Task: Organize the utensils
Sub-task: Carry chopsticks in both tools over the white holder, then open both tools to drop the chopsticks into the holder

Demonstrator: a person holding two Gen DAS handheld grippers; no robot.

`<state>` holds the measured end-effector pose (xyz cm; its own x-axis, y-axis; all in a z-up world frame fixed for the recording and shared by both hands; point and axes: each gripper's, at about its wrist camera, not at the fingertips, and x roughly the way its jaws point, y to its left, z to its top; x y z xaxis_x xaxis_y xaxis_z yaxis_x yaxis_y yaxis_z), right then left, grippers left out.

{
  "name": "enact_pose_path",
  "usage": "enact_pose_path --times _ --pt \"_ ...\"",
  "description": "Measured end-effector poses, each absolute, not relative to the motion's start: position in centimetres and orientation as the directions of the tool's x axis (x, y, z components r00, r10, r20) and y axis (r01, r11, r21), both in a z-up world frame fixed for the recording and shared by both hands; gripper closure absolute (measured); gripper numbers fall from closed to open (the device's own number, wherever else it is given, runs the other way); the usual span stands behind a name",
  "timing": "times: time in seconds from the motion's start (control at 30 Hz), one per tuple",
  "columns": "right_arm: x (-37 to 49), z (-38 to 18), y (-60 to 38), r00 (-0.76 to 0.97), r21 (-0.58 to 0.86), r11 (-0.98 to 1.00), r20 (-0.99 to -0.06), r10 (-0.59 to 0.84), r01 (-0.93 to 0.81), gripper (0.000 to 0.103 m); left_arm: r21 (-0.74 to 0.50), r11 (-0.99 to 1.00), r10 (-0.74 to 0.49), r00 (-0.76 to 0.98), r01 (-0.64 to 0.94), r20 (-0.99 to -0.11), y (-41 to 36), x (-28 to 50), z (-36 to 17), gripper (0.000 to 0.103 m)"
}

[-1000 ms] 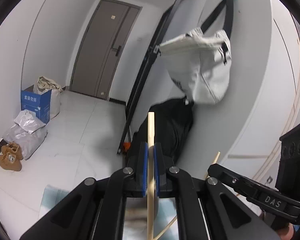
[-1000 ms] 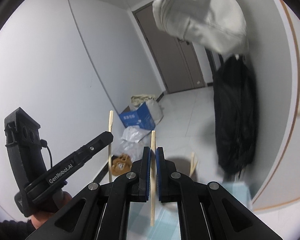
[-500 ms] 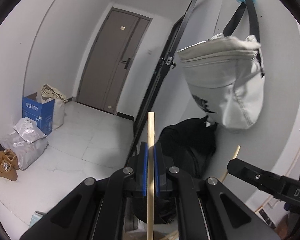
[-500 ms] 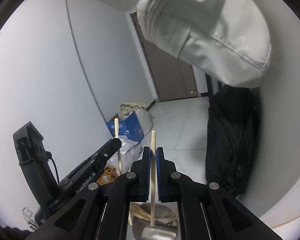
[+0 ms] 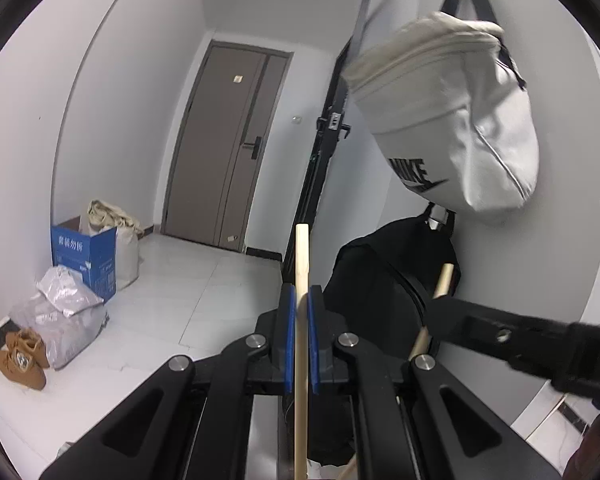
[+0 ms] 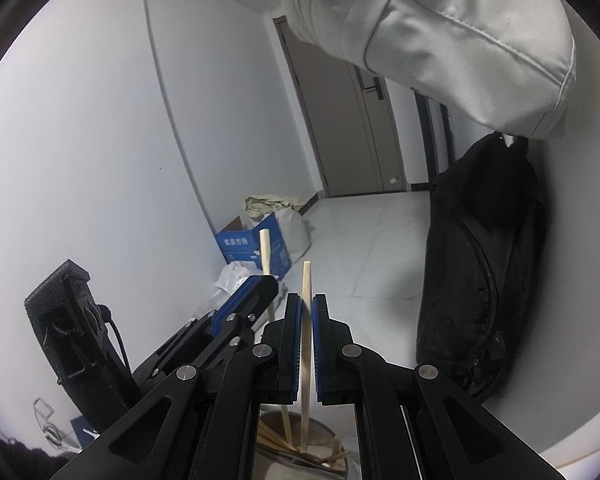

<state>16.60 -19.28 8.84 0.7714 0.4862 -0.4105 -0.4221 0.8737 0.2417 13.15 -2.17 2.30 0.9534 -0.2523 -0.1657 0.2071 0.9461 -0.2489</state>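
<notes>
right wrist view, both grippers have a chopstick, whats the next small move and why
Probably lower the right gripper a little, then open. Its chopstick stands nearly upright, its lower end already down among loose chopsticks in the container. The left gripper beside it also clamps a chopstick.

Blk tongs (image 5: 299,340), blue pads (image 6: 294,344), silver screws (image 6: 262,349)
</notes>
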Motion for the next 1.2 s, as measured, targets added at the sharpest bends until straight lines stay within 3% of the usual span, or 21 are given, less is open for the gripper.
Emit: enact_pose_path --times 0.57,1.2 --pt "17.3 5.8 -20.6 0.767 0.251 0.880 -0.432 0.474 -0.402 0.098 -0.092 0.952 -0.302 0.940 0.291 -0.159 -4.8 11.4 0.9 0.101" --pt "16.3 5.0 -19.5 0.758 0.229 0.864 -0.415 0.503 -0.448 0.098 -0.130 0.911 -0.413 0.868 0.393 -0.275 -2.9 10.6 0.3 0.101"
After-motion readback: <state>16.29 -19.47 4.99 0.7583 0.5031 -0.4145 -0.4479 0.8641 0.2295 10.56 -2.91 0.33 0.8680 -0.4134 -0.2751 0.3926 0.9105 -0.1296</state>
